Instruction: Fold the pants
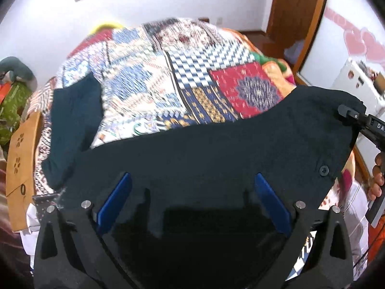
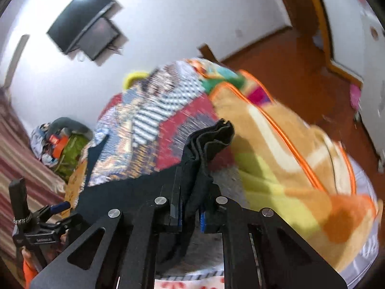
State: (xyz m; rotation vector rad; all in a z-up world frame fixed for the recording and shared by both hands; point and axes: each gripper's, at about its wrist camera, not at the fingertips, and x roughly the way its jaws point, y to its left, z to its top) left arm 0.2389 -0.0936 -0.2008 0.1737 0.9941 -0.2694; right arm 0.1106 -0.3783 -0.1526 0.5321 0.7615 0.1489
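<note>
Right gripper (image 2: 192,213) is clamped tight on a bunched edge of the dark navy fabric pants (image 1: 216,149), stretched above the colourful patchwork bedspread (image 1: 154,72). Left gripper's (image 1: 192,202) blue pads sit wide apart, pants draped over them, so can't tell if it's gripping.

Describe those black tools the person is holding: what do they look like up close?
Each tool is a black metal frame with triangular cut-outs and round silver bolts. The left tool carries two flat blue pads; the right tool shows thin blue strips inside its black fingers. White lettering marks the handles. An orange sleeve shows at one hand.

Black tool (image 1: 192,192), blue pads (image 1: 115,202), silver screws
</note>
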